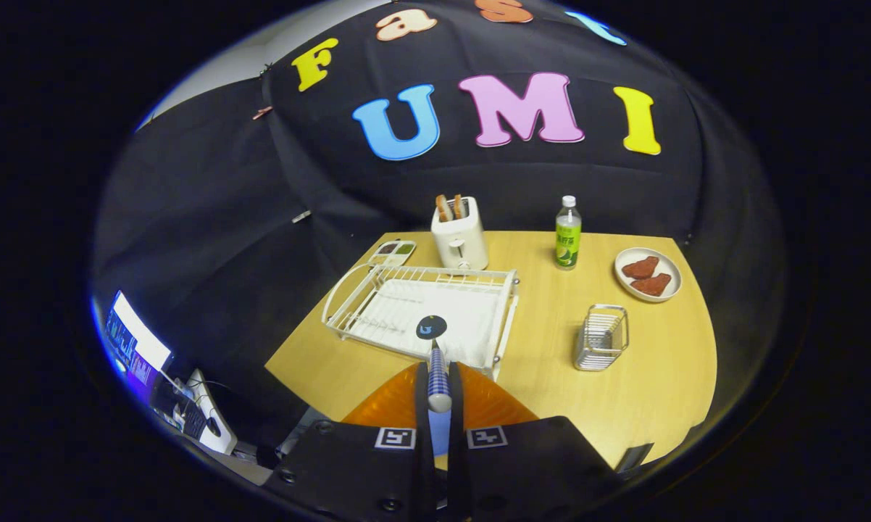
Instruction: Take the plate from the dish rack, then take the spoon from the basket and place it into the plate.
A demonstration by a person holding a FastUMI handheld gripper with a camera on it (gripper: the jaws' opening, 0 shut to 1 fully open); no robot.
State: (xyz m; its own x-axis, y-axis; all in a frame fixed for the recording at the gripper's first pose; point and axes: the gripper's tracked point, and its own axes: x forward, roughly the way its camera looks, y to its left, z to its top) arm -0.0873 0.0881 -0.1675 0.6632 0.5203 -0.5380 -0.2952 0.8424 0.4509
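Spoon (436,362) clamped in the gripper (439,395), jaws nearly together on its striped handle, dark bowl end poking forward

It hangs over the orange ribbed plate (385,402) just under the fingers, at the near edge of the white wire dish rack (421,308); off to the right stands the metal wire basket (601,338) on the smooth wooden table (667,362), with a white toaster (460,235), a green-labelled bottle (568,233) and a small round plate of brown patties (648,274) beyond
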